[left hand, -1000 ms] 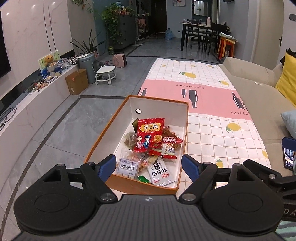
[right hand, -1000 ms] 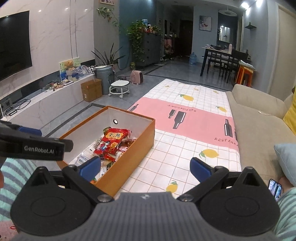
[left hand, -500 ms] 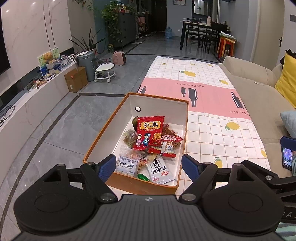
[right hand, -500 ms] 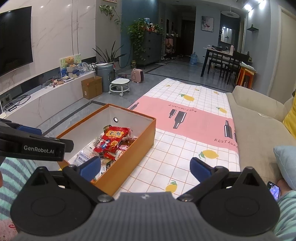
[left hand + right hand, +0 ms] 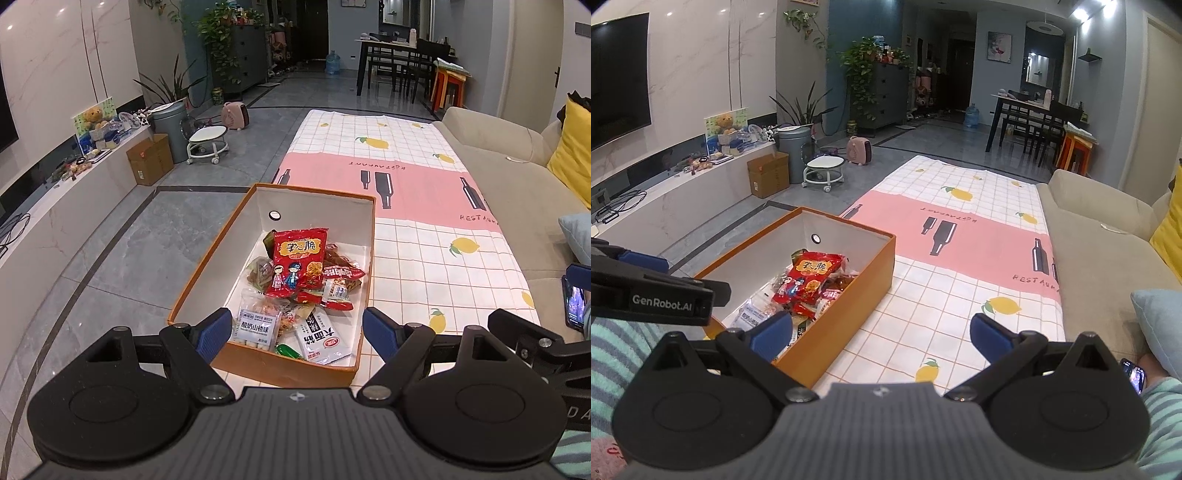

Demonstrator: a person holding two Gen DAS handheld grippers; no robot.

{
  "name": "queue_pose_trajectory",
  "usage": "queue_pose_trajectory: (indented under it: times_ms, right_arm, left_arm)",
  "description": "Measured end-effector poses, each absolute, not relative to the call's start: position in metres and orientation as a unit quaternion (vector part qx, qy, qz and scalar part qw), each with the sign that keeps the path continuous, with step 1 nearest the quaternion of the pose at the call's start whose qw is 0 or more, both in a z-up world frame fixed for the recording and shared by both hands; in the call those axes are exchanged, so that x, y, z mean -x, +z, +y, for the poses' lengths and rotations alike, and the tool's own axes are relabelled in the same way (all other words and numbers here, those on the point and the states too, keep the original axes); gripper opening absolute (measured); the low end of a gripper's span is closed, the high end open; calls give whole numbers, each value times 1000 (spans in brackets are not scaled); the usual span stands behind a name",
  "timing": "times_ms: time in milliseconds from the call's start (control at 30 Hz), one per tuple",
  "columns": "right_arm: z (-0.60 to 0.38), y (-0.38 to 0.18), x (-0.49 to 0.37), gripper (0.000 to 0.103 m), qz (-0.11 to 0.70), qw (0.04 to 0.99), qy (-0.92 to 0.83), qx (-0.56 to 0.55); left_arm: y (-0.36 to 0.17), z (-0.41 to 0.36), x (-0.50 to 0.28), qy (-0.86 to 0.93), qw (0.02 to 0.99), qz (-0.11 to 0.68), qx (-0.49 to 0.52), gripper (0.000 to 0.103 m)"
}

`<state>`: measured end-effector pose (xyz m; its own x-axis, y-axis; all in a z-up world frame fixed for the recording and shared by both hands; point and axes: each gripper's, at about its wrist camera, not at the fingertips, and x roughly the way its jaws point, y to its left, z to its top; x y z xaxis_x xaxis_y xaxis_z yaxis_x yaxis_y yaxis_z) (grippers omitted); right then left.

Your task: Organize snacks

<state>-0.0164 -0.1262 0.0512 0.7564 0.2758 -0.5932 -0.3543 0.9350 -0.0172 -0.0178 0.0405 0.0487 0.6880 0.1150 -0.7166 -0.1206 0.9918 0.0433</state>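
Observation:
An open orange box with a white inside sits on the near left part of a checked cloth. Inside lie several snack packs: a big red bag on top, a clear pack with a white label and a white sachet at the near end. My left gripper hangs open just above the box's near end, holding nothing. My right gripper is open over the cloth, right of the box, also holding nothing.
A beige sofa runs along the cloth's right side, with a yellow cushion. Left of the box is grey tiled floor and a long white TV bench. A phone lies at the near right.
Both views have drawn back and risen a little, so the box looks slightly farther off. Neither gripper's fingers have moved, and the snacks lie as before.

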Motion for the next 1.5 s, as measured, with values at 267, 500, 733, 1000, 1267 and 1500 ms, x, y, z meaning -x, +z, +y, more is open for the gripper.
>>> queue_pose_trajectory:
  times_ms: [267,500,733,1000,1267,1500]
  right_arm:
    - [-129,54,19,99,302,937,165,60]
    - [-132,54,22,99,306,935,171,59]
    - [-138,55,23,99,310,933,176,56]
    - [-138,53,23,99,315,930,187,44]
    - [-139,51,20,99,320,928,187,36]
    - [-137,48,20,99,322,927,188,38]
  left_arm:
    - [49,36,19,55,919,390,-6,94]
    - [51,32,18,60,919,389,1,94]
    - [52,28,19,59,919,389,-1,94]
    - [53,25,20,64,917,393,-4,94]
    - [51,26,19,60,917,395,-5,94]
    - [50,28,19,60,917,394,-3,94]
